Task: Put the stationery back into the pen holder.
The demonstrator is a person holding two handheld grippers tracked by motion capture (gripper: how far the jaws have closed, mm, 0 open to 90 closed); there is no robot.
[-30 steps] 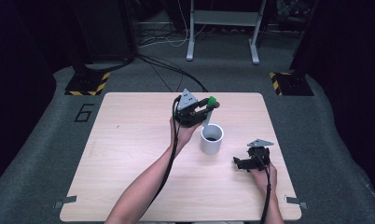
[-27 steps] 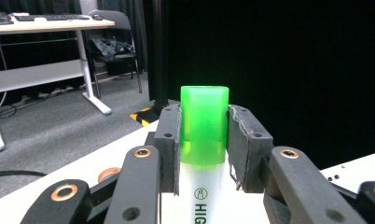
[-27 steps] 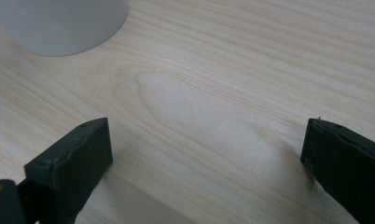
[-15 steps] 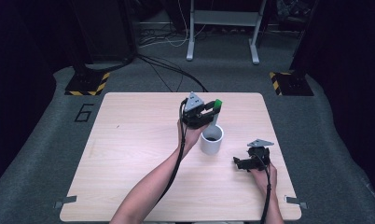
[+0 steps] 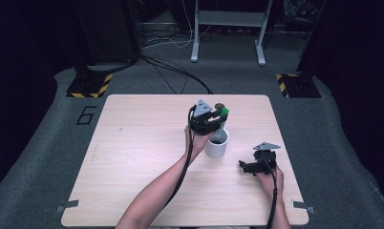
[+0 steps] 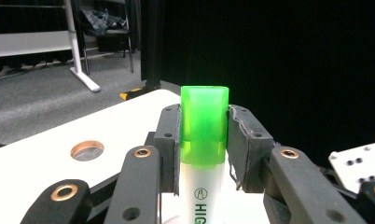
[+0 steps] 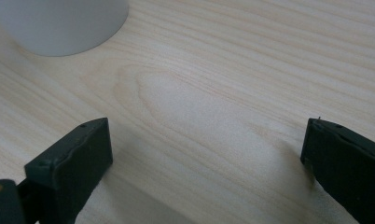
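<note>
Overhead, the light wooden surface (image 5: 133, 157) is bare on its left half. Near the middle, the left gripper (image 5: 214, 121) is clamped on a highlighter (image 6: 203, 154), white barrel, translucent green cap (image 6: 204, 123). It hangs just over the white cup (image 5: 217, 143), cap end tilted up and away from the person, barrel end toward the cup mouth. In the left gripper view, both jaws press the pen where cap meets barrel, the cap standing proud of them.

Handling, as judged: light, stiff plastic, smooth and a bit slippery; not fragile. The cap could pull off if the grip sat on it alone, so the present hold across the seam, or lower on the barrel, seems safest. The cup looks light enough to tip if knocked.

Further right, the right gripper (image 5: 247, 166) rests low on the surface, near the cup but apart from it, jaws spread wide, nothing between them.
</note>
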